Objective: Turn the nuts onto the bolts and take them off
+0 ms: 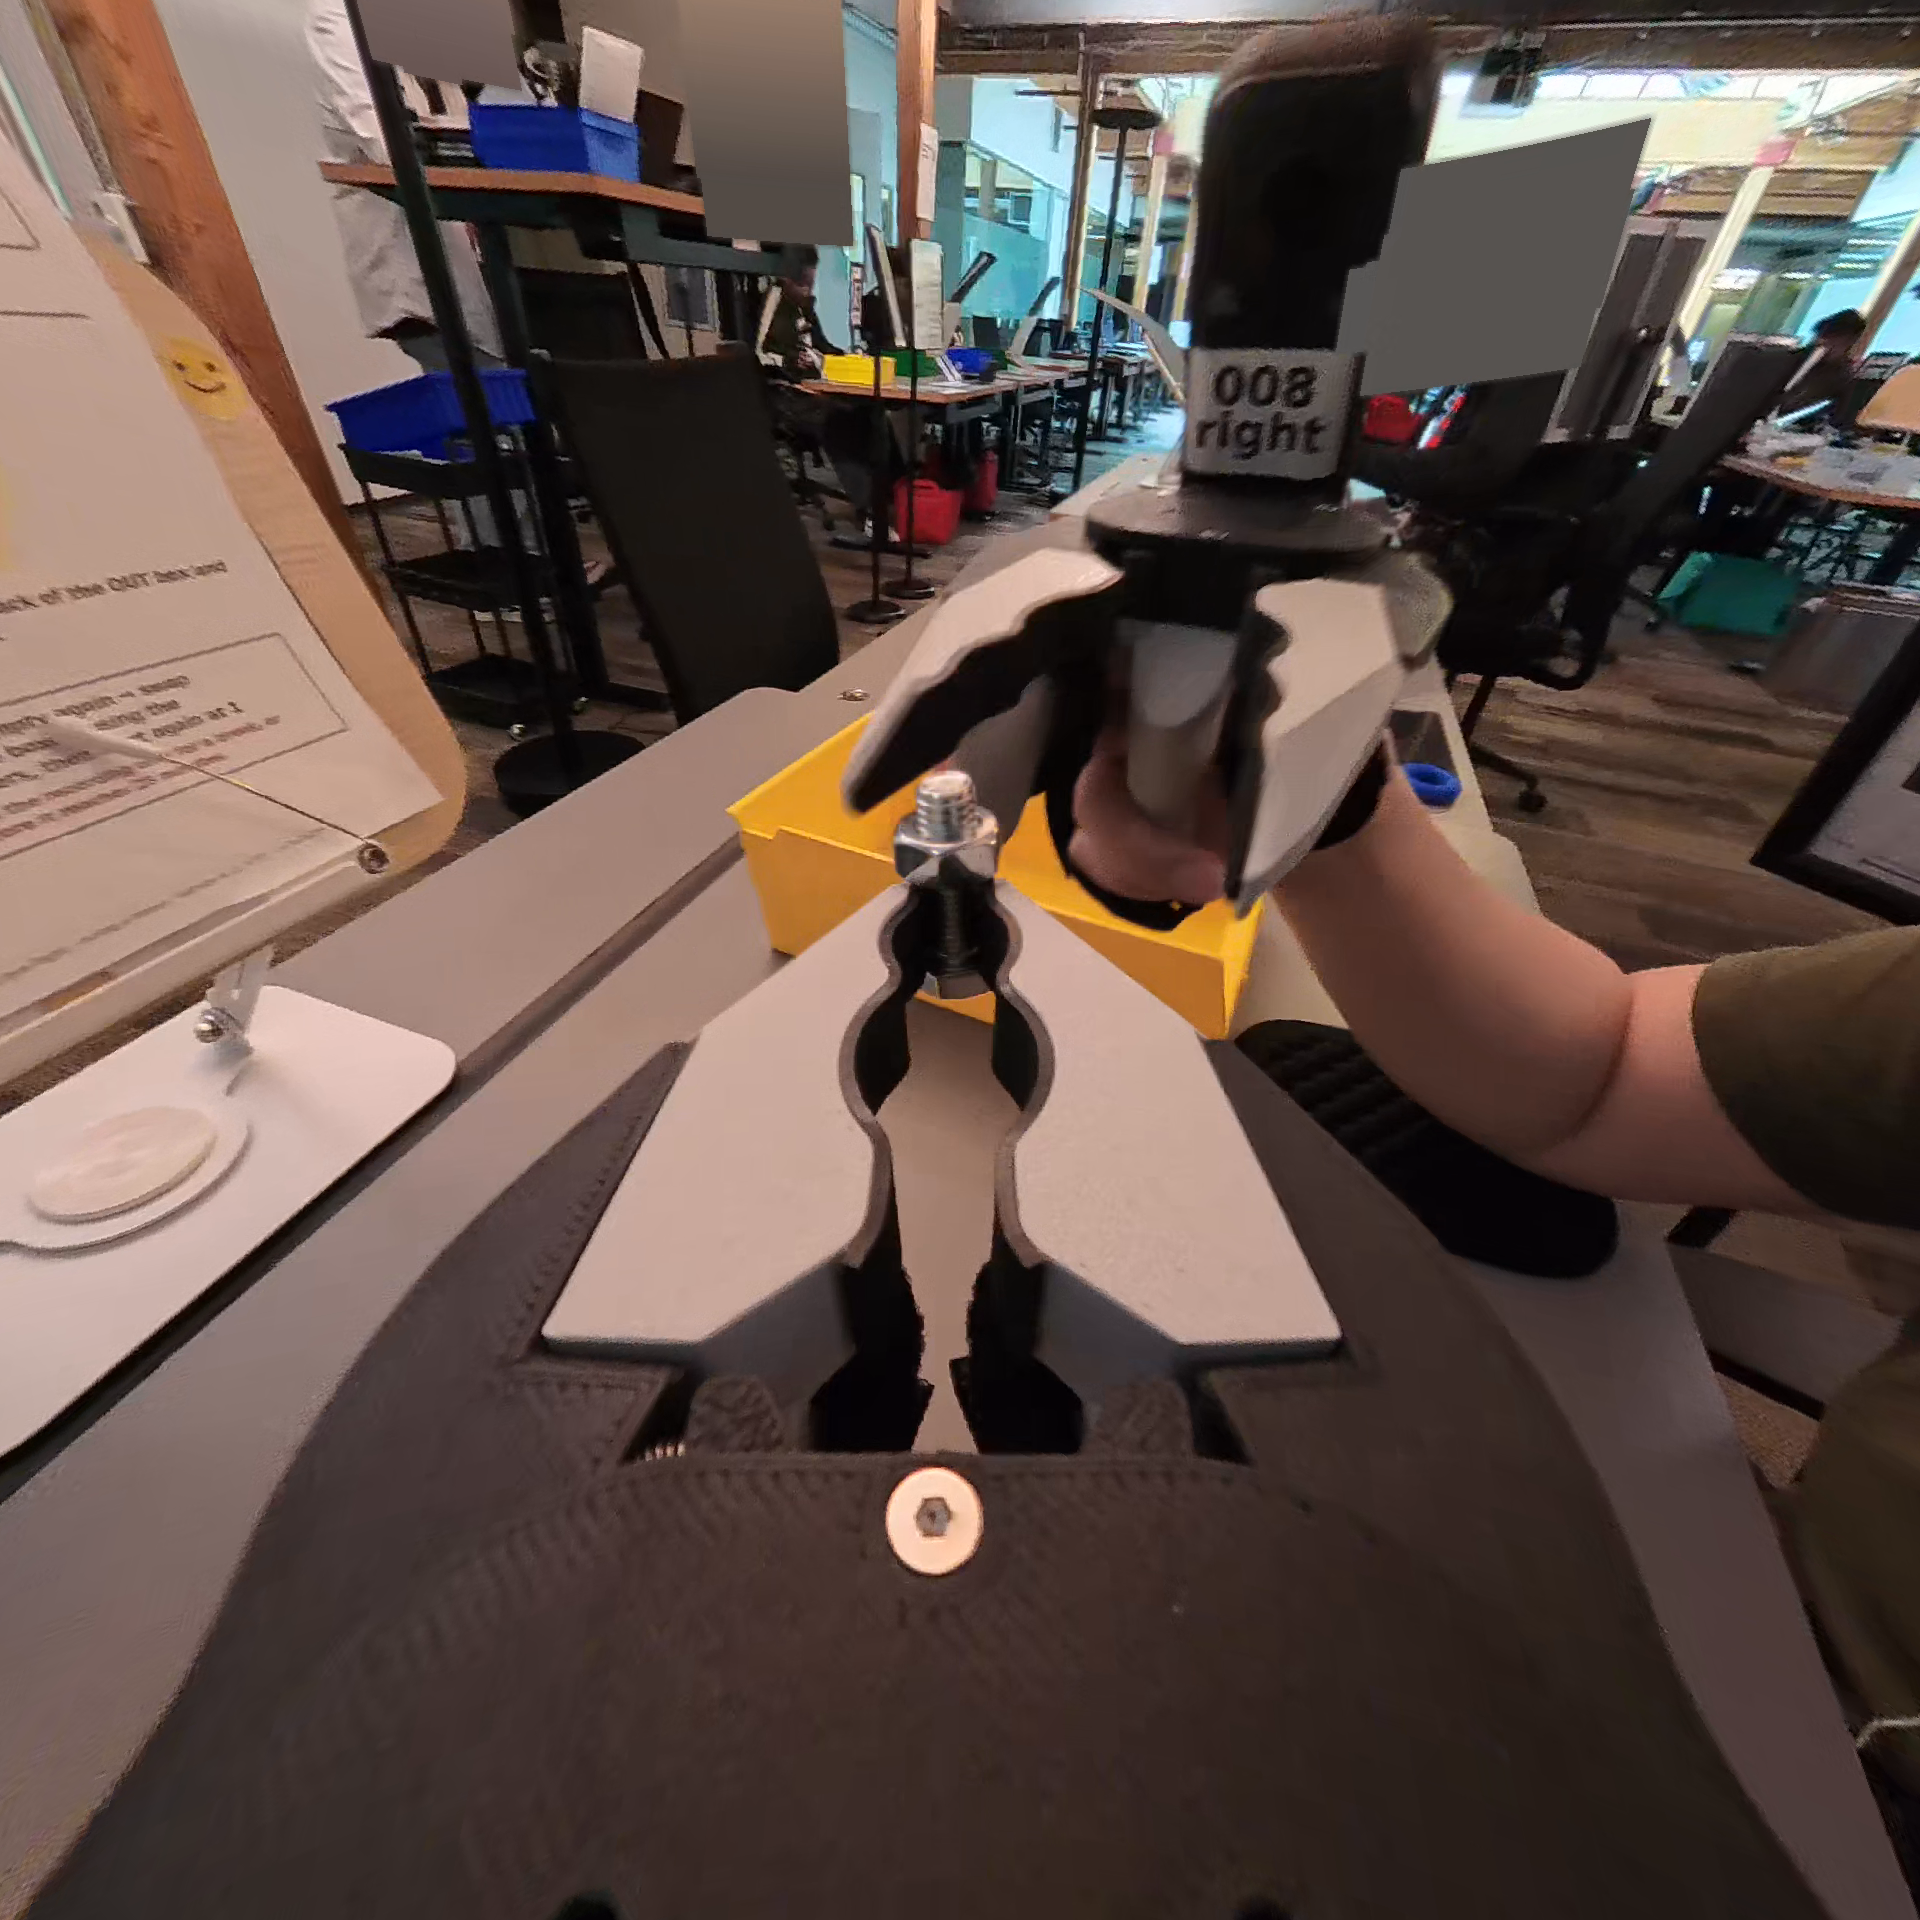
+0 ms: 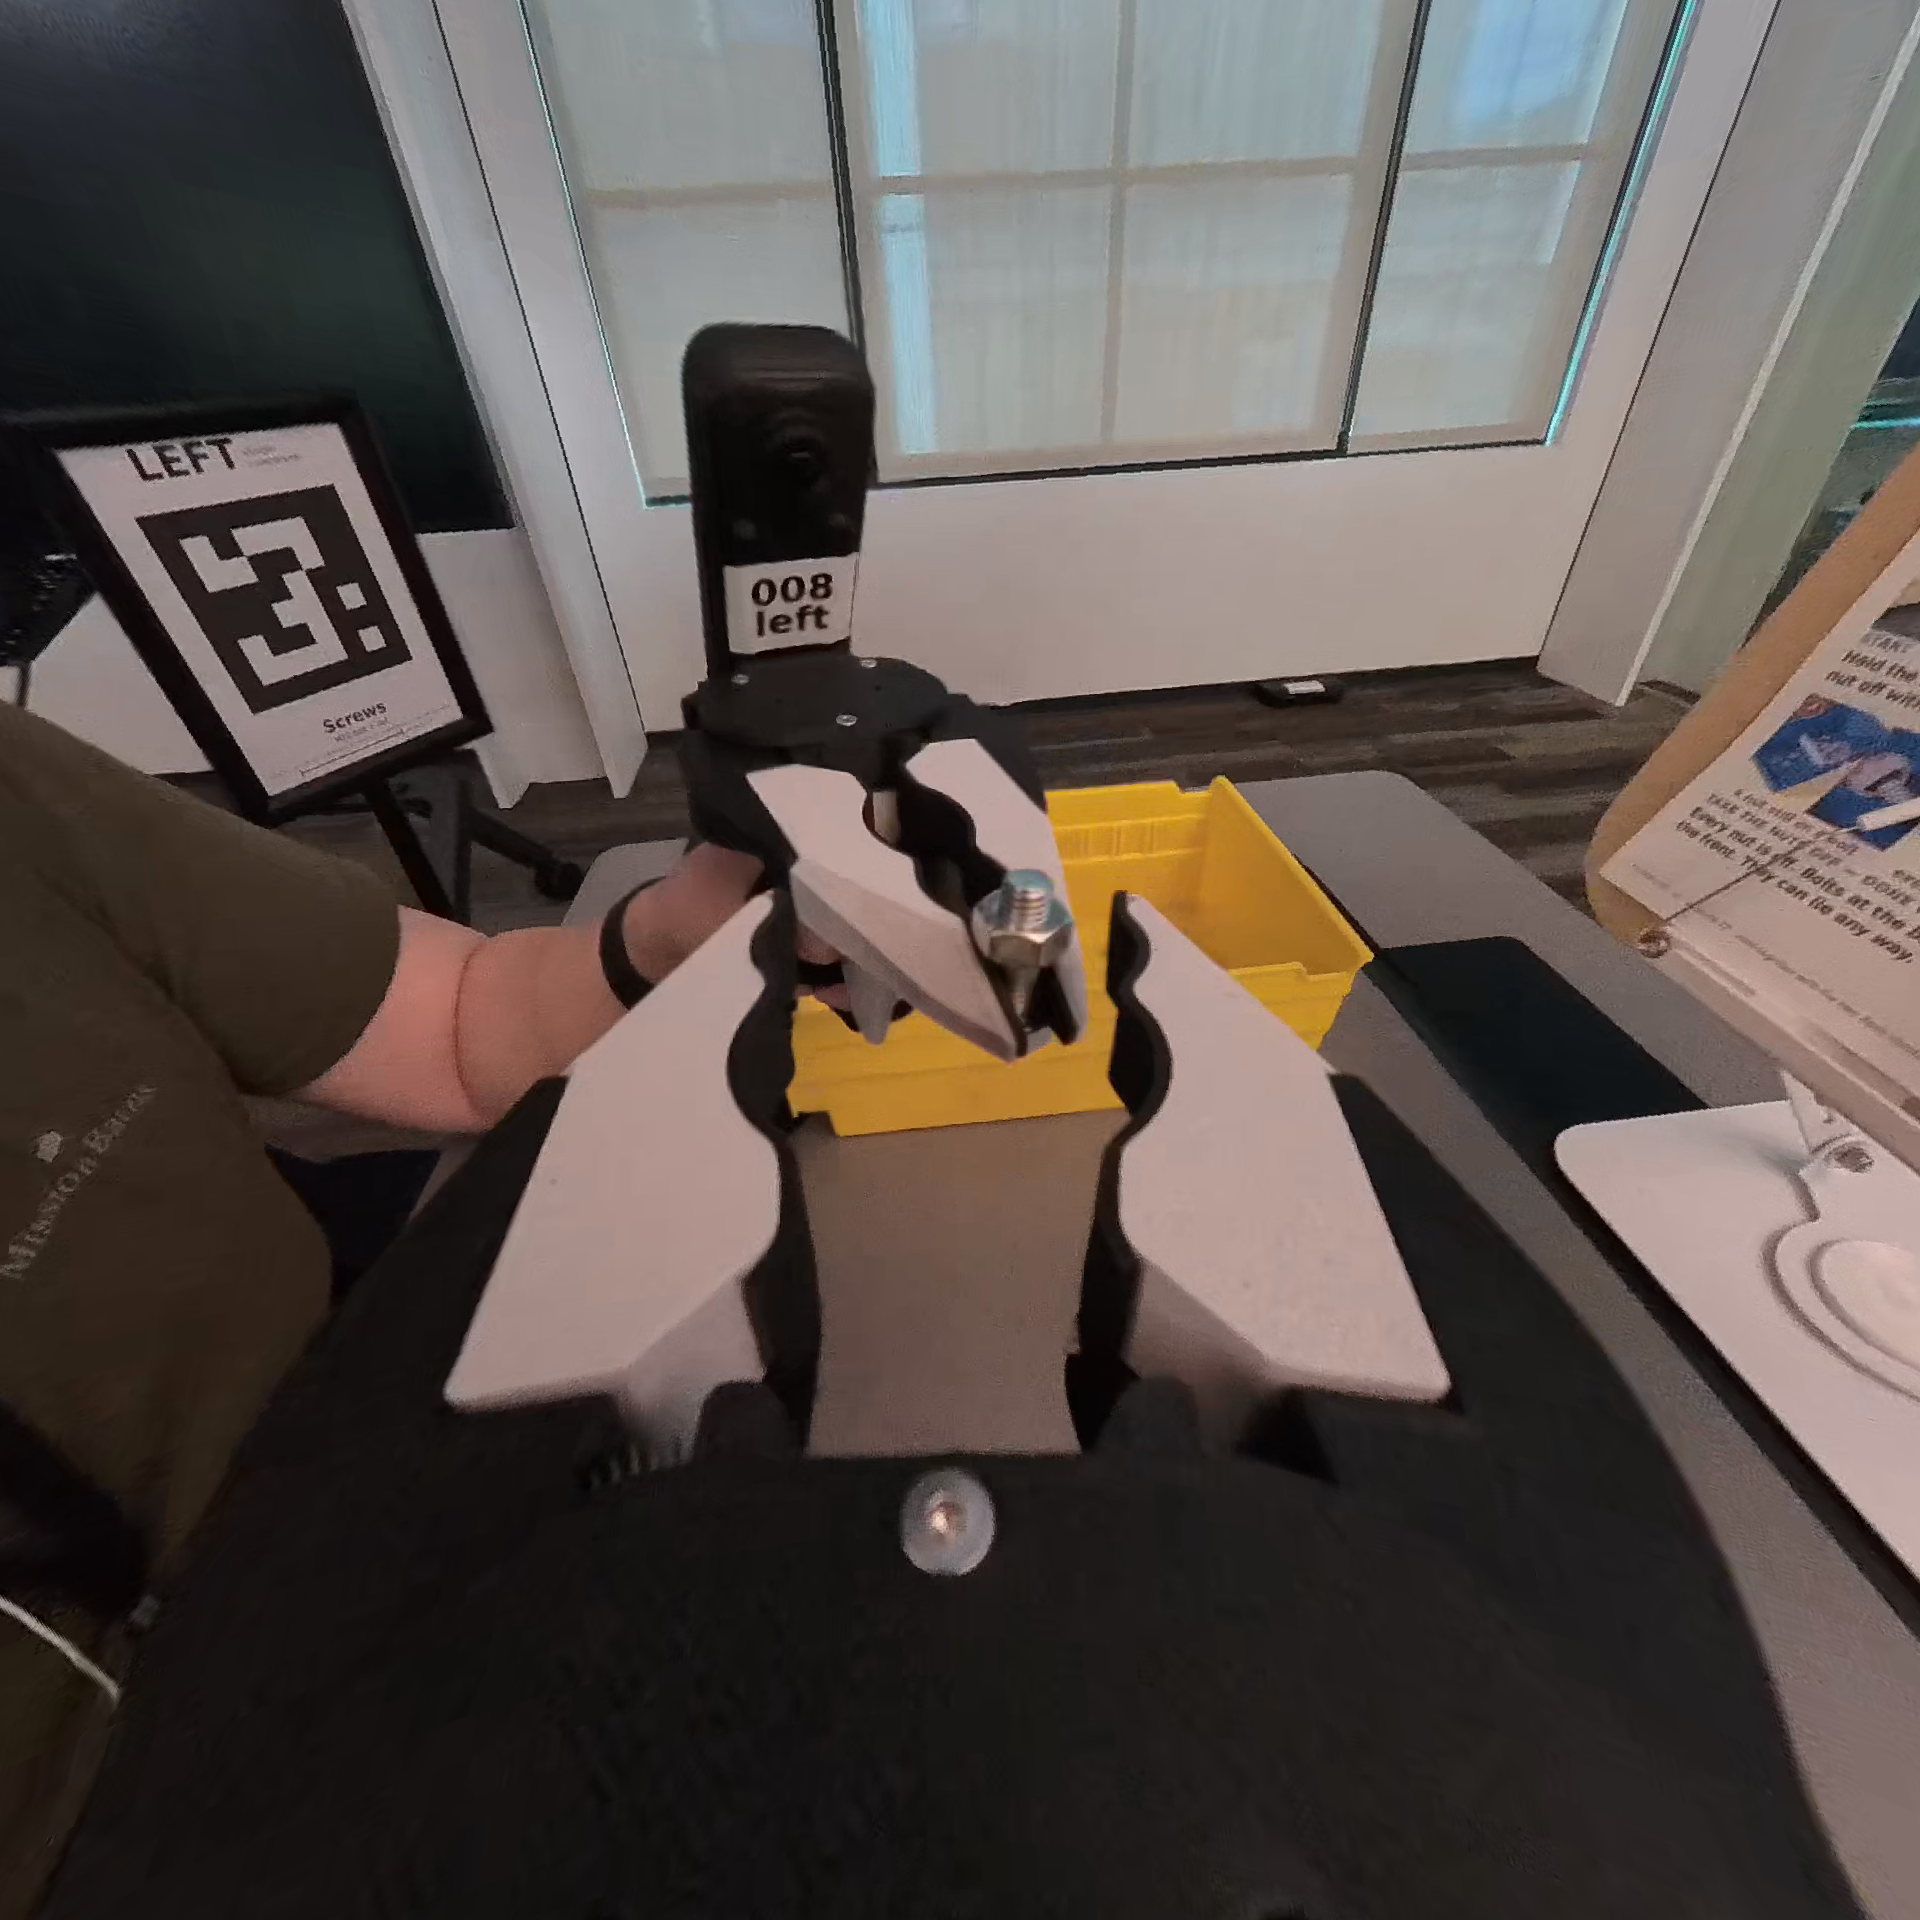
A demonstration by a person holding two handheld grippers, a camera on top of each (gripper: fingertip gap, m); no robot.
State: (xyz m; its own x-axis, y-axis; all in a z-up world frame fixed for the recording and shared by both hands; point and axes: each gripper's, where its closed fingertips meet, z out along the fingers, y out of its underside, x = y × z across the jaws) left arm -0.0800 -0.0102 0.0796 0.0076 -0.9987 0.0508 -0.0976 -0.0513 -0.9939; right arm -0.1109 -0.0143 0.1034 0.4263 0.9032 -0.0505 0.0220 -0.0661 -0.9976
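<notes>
A silver bolt [image 1: 945,802] stands upright with its threaded end up, and a silver hex nut [image 1: 945,850] sits a few threads below the tip. My left gripper [image 1: 948,920] is shut on the bolt's lower shank, above the yellow bin [image 1: 831,883]. My right gripper [image 1: 1055,842] is open and empty, its fingers spread just beyond the nut and not touching it. In the right wrist view my right gripper [image 2: 945,914] frames the left gripper [image 2: 1039,1029], the bolt [image 2: 1029,894] and the nut [image 2: 1023,933] between and past its open fingers. The bolt head is hidden.
The yellow bin [image 2: 1247,935] sits on the grey table [image 2: 935,1195]. A white stand base [image 1: 260,1091] with an instruction sheet [image 1: 156,675] is at one side. A black pad [image 2: 1507,1039] lies beside the bin. A framed marker sign [image 2: 260,592] stands on an easel off the table. Less than 4 cm separates the two grippers' tips.
</notes>
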